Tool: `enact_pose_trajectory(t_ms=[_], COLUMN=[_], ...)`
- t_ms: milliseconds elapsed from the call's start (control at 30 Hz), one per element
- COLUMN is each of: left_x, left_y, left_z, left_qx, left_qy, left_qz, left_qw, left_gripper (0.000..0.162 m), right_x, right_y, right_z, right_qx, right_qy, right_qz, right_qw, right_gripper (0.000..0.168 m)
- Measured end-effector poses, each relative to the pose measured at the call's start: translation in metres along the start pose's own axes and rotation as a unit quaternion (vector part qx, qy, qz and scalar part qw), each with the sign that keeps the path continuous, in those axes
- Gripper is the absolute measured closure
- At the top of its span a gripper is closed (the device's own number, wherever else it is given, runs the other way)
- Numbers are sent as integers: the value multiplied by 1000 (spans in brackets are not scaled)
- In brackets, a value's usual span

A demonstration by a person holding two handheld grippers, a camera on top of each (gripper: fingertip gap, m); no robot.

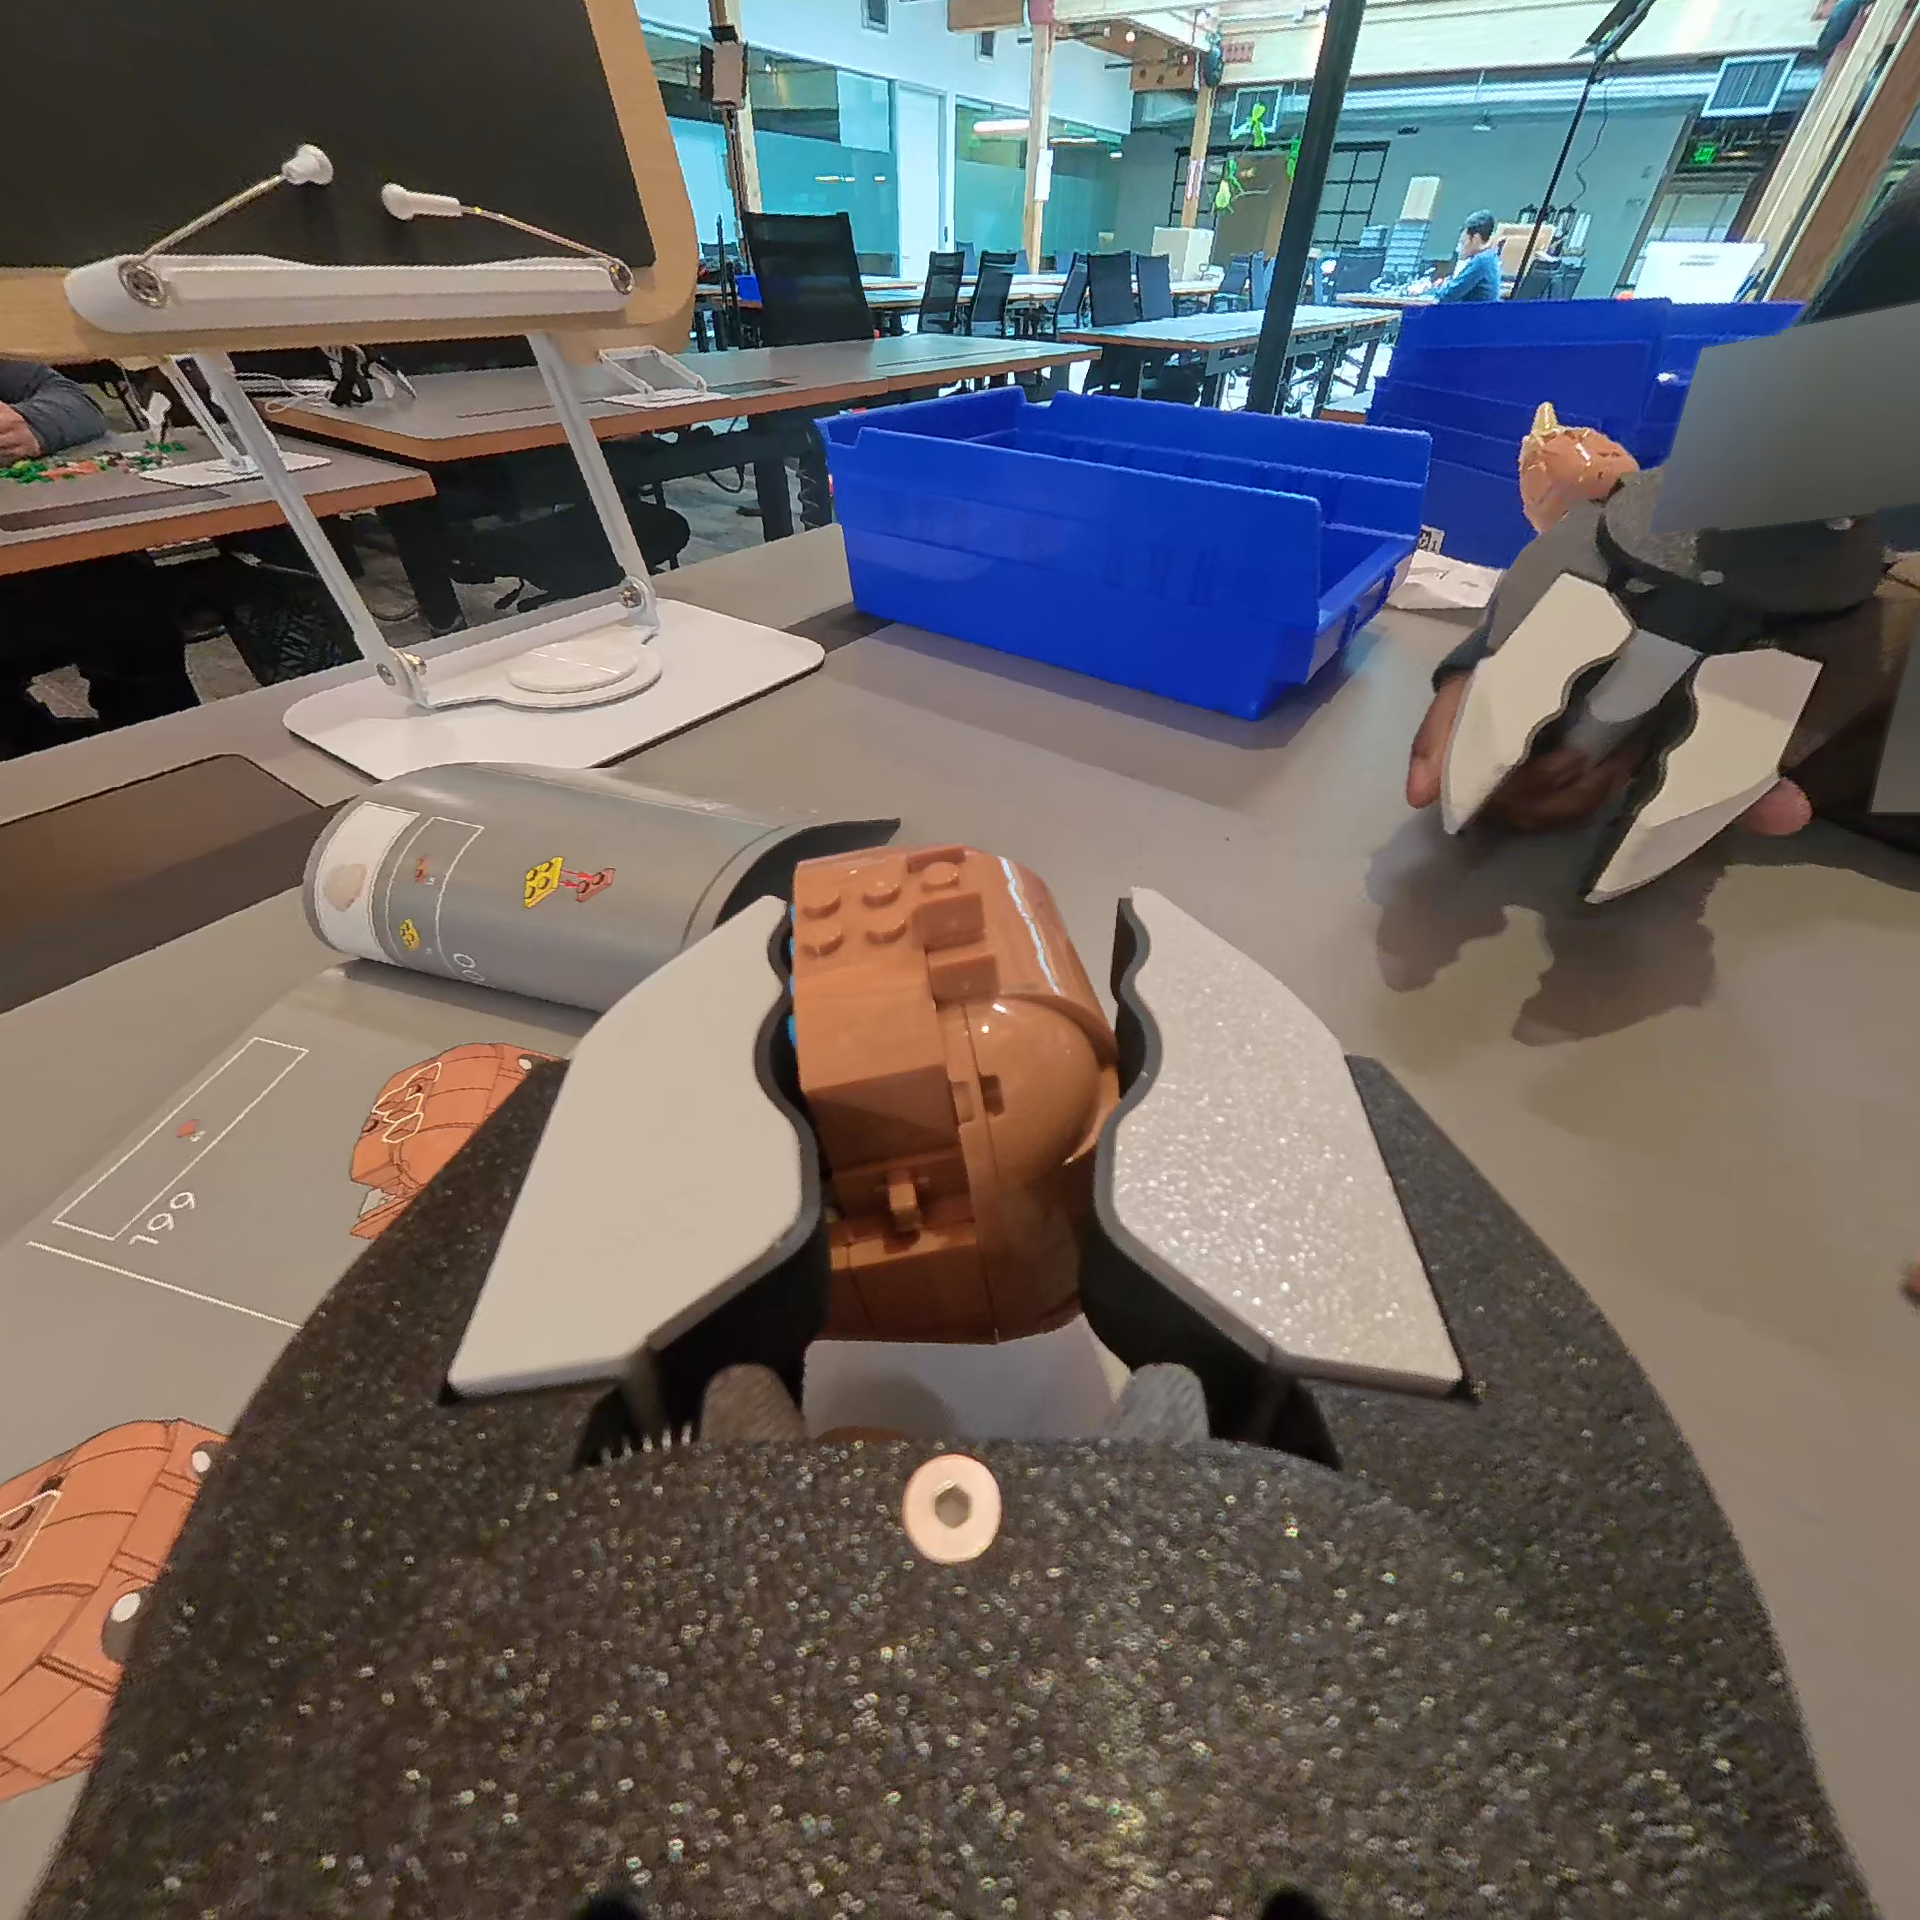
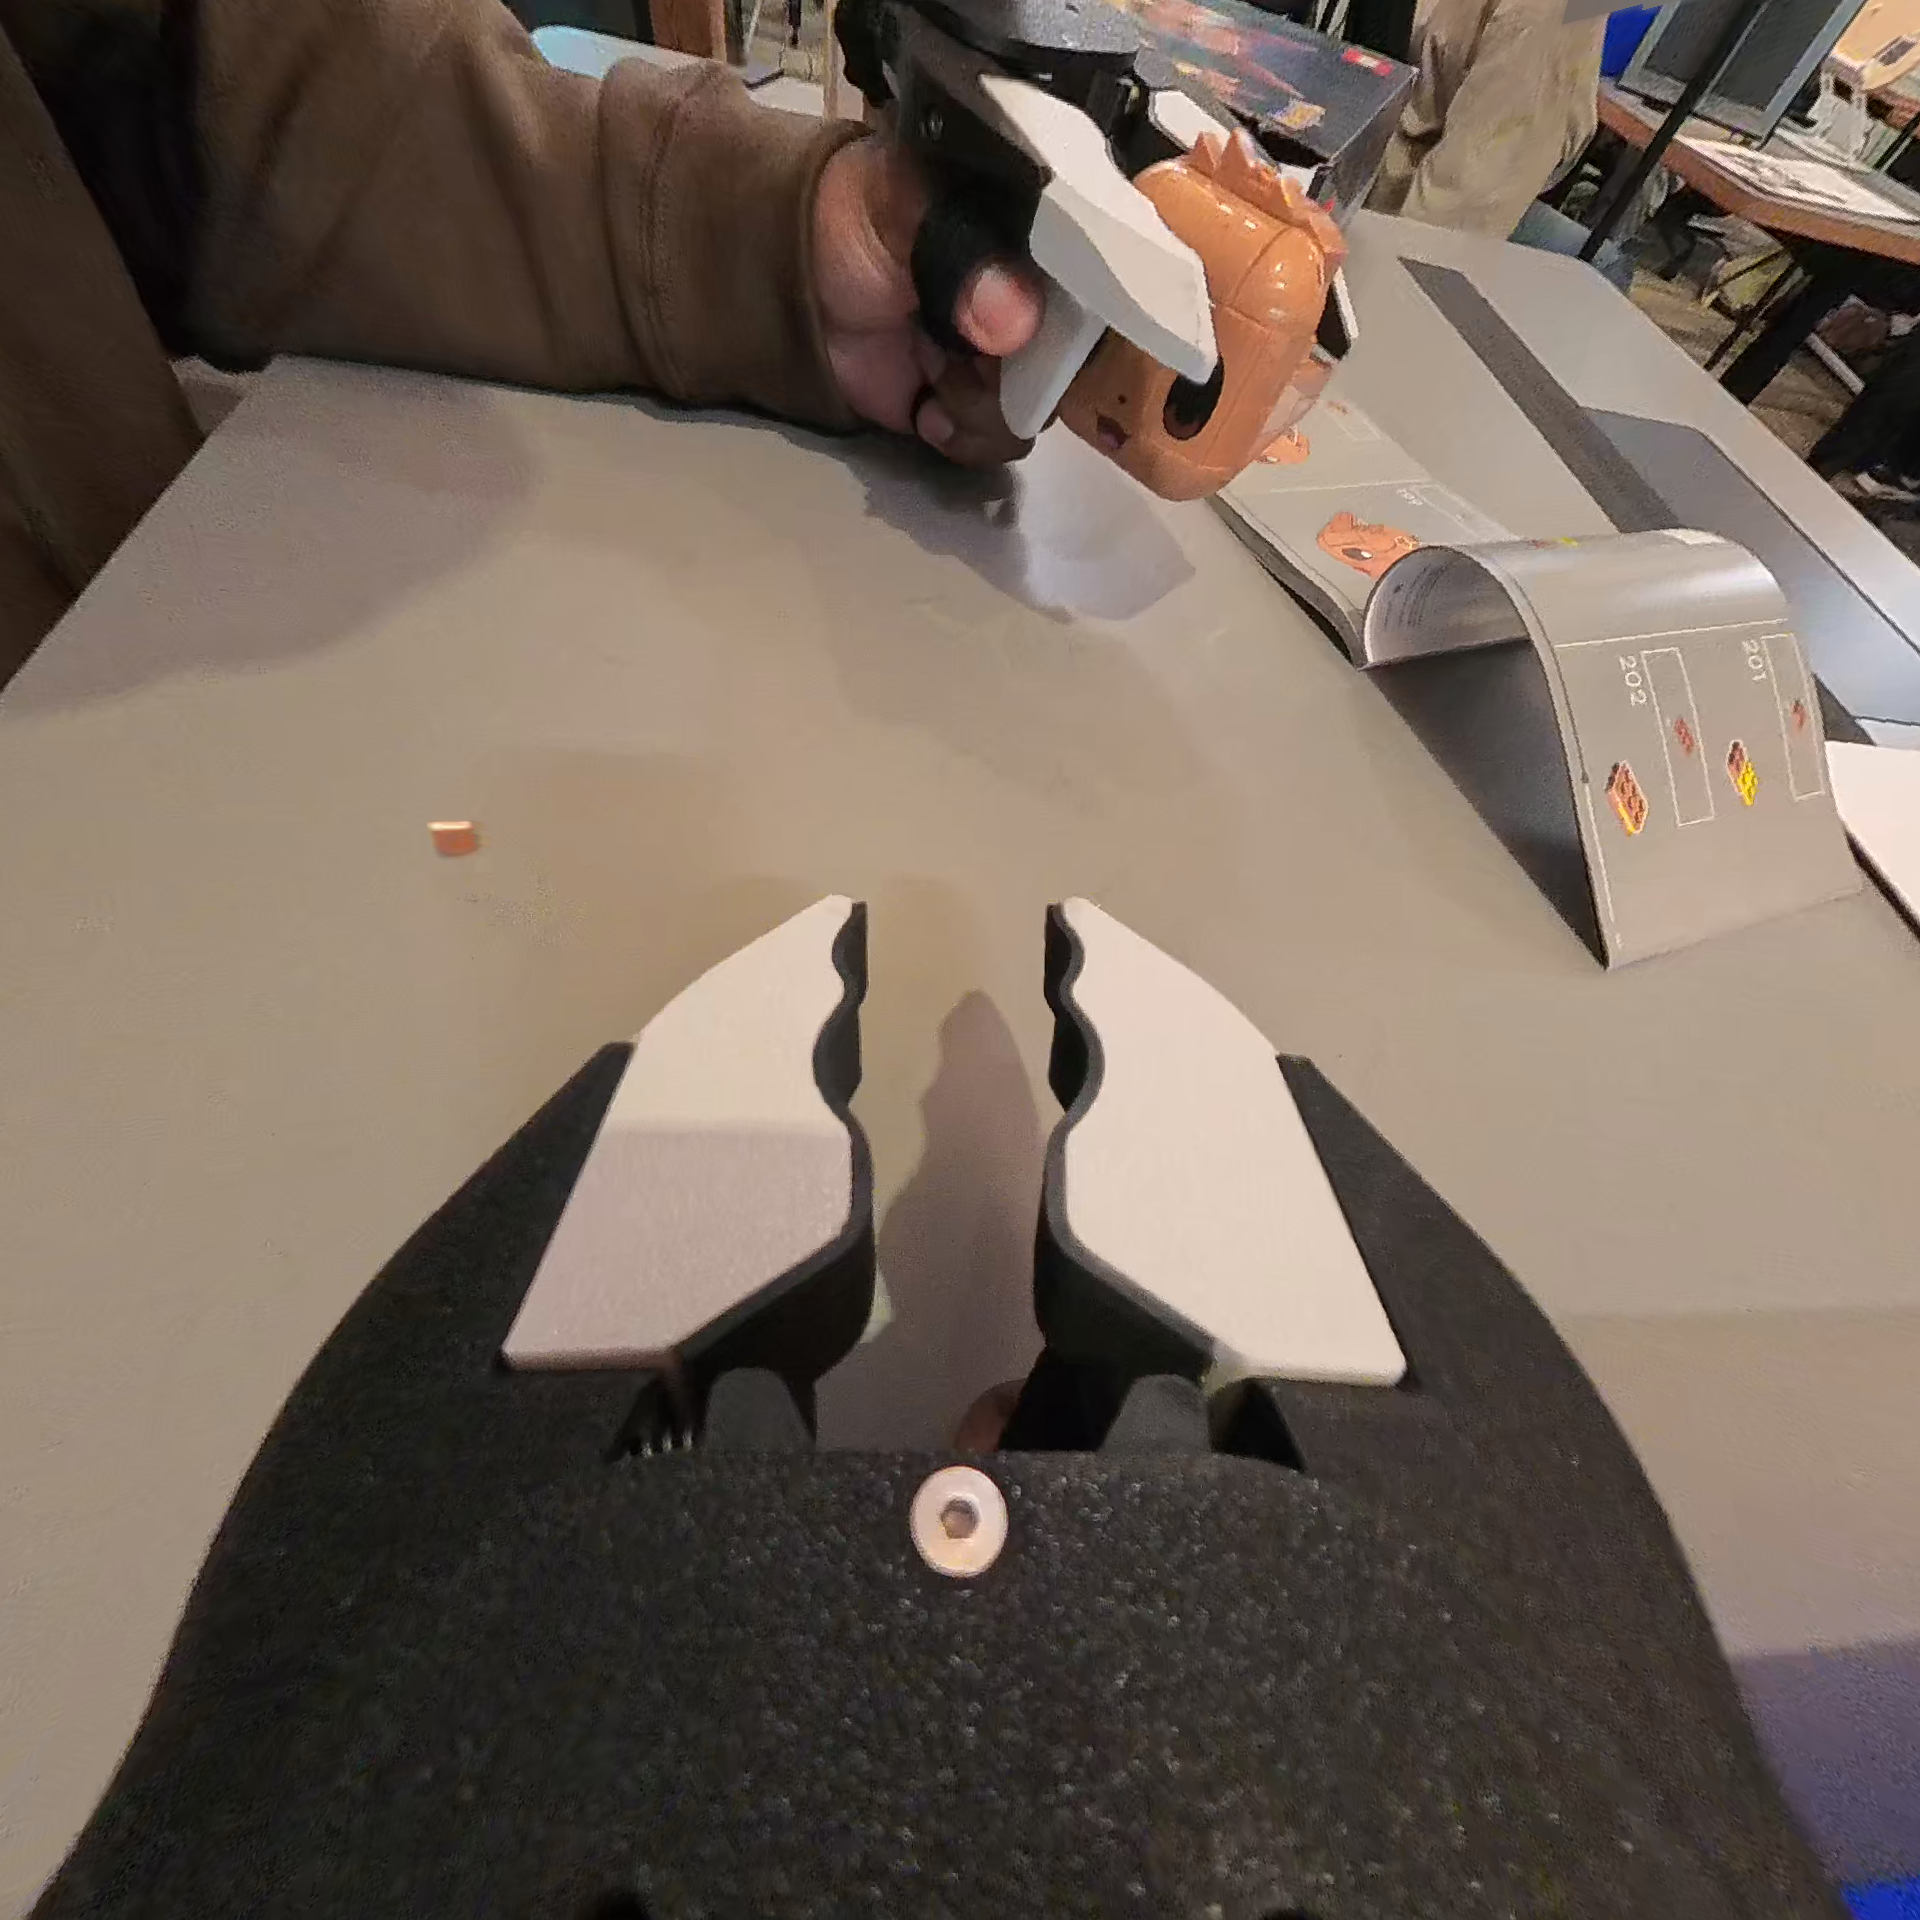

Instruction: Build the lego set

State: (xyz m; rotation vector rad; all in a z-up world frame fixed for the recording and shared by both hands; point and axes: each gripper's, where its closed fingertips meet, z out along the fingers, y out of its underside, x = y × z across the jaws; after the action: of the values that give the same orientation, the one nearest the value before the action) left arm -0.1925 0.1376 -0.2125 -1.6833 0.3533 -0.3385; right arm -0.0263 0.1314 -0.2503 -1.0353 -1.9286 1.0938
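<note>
Table (image 2: 727,675), grey and broad, carries everything here and serves as the landmark. At its far edge in the left wrist view sits a blue bin (image 1: 1122,551), with a white stand (image 1: 520,665) beside it holding up a dark board. Nearer along the table lies an open instruction booklet (image 1: 499,904), one page curled up into a roll; in the right wrist view the same booklet (image 2: 1621,665) lies toward the table's right side, its curled page arching off the surface.

Above the table, over the booklet's edge, the left tongs (image 1: 951,914) are clamped on a brown lego model (image 1: 935,1091), a rounded, studded body gripped between both fingers and lifted clear of the tabletop. The right wrist view shows that model (image 2: 1226,312) from the other side, held by the same tongs (image 2: 1236,343) in a person's hand (image 2: 914,312) with a brown sleeve resting at the table's far side.

The right tongs (image 2: 956,914) hang low over the middle of the table with a moderate gap between the fingers and nothing between them. From the left wrist view those tongs (image 1: 1527,852) appear off to the right, close above the table.

A single small brown lego piece (image 2: 454,837) lies alone on the table, left of the right tongs and apart from them.
</note>
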Motion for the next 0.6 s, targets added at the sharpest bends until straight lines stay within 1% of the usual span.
enact_pose_trajectory(t_ms=[67,200,367,467,600], left_x=[-1,-4,-5,0,4], left_y=[0,-1,-1,1,1], left_z=[0,-1,-1,1,2], left_qx=[1,6,6,-1,-5], left_qy=[-2,-1,3,14,16], left_qz=[-2,-15,-30,-28,-18], left_qw=[1000,1000,1000,999,1000], left_gripper=[105,105,105,105,105], right_x=[-5,-20,-56,-80,-103], right_y=[0,6,6,1,-1], right_z=[-1,6,26,33,43], right_qx=[0,-38,-78,-78,-87], right_qy=[3,-5,-77,-112,-168], right_qz=[-1,-27,-37,-73,-112], right_qw=[1000,999,993,988,975], right_gripper=[138,138,139,143,143])
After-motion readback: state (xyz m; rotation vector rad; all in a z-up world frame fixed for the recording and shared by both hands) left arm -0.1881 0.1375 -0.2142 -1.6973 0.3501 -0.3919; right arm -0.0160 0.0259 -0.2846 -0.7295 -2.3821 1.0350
